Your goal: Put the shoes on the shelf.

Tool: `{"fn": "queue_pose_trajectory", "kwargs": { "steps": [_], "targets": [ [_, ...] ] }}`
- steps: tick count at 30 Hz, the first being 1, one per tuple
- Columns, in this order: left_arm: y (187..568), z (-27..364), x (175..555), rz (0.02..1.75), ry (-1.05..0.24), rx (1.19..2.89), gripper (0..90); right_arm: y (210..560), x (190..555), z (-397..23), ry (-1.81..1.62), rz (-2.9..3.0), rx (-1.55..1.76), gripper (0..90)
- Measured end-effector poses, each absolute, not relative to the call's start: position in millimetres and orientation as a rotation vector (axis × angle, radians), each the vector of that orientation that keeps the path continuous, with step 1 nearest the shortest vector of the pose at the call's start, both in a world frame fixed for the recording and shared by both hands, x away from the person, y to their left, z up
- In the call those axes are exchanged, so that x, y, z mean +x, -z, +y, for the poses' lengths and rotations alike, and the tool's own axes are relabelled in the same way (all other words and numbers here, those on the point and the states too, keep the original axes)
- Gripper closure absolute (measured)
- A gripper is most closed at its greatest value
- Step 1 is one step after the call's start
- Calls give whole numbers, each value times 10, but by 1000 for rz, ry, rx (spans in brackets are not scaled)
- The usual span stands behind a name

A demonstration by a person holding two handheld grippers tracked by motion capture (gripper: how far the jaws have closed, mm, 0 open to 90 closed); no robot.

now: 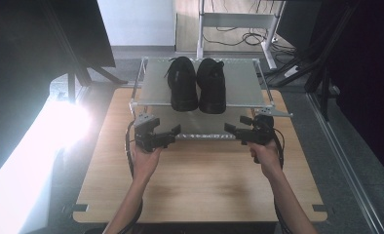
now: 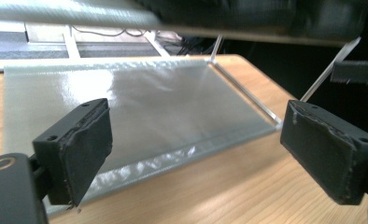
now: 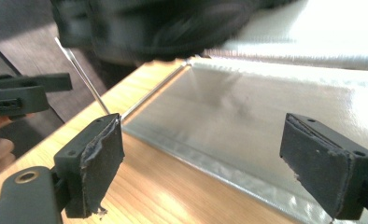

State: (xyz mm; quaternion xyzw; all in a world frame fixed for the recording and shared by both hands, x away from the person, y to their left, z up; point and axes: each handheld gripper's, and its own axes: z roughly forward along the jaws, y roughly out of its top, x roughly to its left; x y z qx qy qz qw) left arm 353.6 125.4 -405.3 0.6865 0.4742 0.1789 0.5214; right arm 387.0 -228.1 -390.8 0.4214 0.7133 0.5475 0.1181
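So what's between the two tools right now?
In the high view, the bare front edge of the rack's lower shelf and wooden table lie between left tool and right tool.

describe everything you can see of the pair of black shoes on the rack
The pair of black shoes stands side by side, apparently touching, on the top shelf of a two-tier metal rack. They look like matte black lace-up shoes with dark soles, upright. Their rounded ends face the person and reach near the shelf's front edge. Nothing else touches them; both hand-held grippers are lower, in front of the rack.

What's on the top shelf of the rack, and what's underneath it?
Two black shoes stand side by side on the top shelf. Underneath, the lower shelf looks bare where visible; its back part is covered from above.
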Motion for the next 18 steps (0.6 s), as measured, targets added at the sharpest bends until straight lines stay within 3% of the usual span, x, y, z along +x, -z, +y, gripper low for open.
{"fn": "queue_pose_trajectory", "kwargs": {
  "steps": [18],
  "targets": [
    [4346, 1217, 3381, 1129, -464, 1768, 10, 4206, 3742, -2264, -1427, 2179, 1191, 0]
  ]
}}
